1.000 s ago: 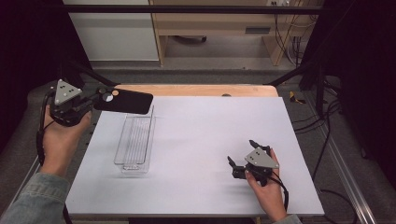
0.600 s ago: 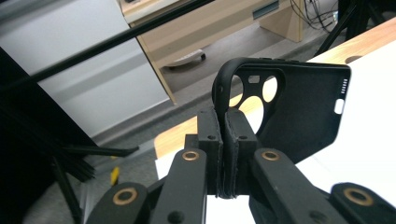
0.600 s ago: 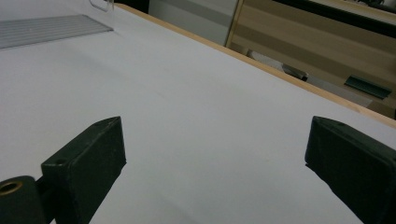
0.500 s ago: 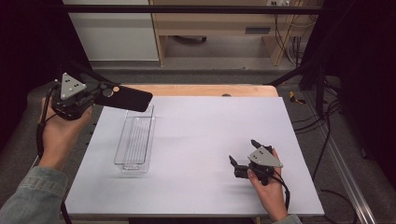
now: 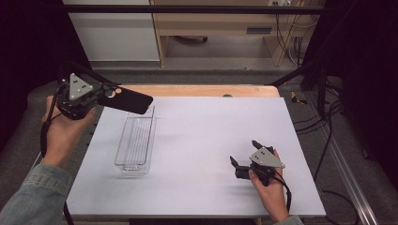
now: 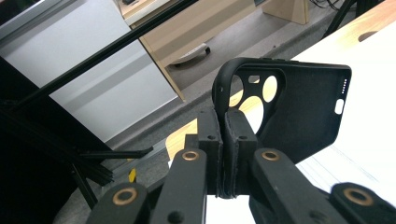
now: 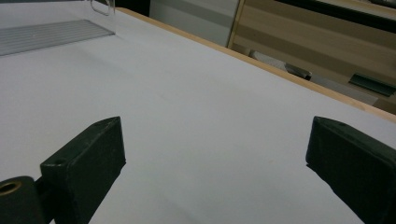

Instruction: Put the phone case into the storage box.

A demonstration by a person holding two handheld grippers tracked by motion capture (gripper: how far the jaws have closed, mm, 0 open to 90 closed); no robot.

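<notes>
Black soft-plastic phone case (image 5: 126, 99), rounded corners, camera cut-outs at one end: you hold it in your left gripper (image 5: 99, 95), raised off the table at the far left corner. In the left gripper view the jaws are pressed together on the case's rim beside the camera cut-outs (image 6: 254, 88), and the case stands out beyond them with its hollow inner side facing the camera. From above, its free end reaches over the far end of the tray.

Clear plastic tray (image 5: 136, 140), long and narrow, ribbed floor: it lies on the white tabletop (image 5: 211, 126) left of centre, lengthwise away from you, with nothing inside that can be made out. Its far end sits under the case, apart from it.

Right gripper (image 5: 244, 157), black jaws, grey three-cornered plate on top: your right hand (image 5: 270, 187) rests it on the tabletop near the front right, well apart from tray and case. Its jaws stand wide apart with bare white surface between them (image 7: 210, 154).

Light wooden strip (image 5: 197, 89): it edges the table's far side.
</notes>
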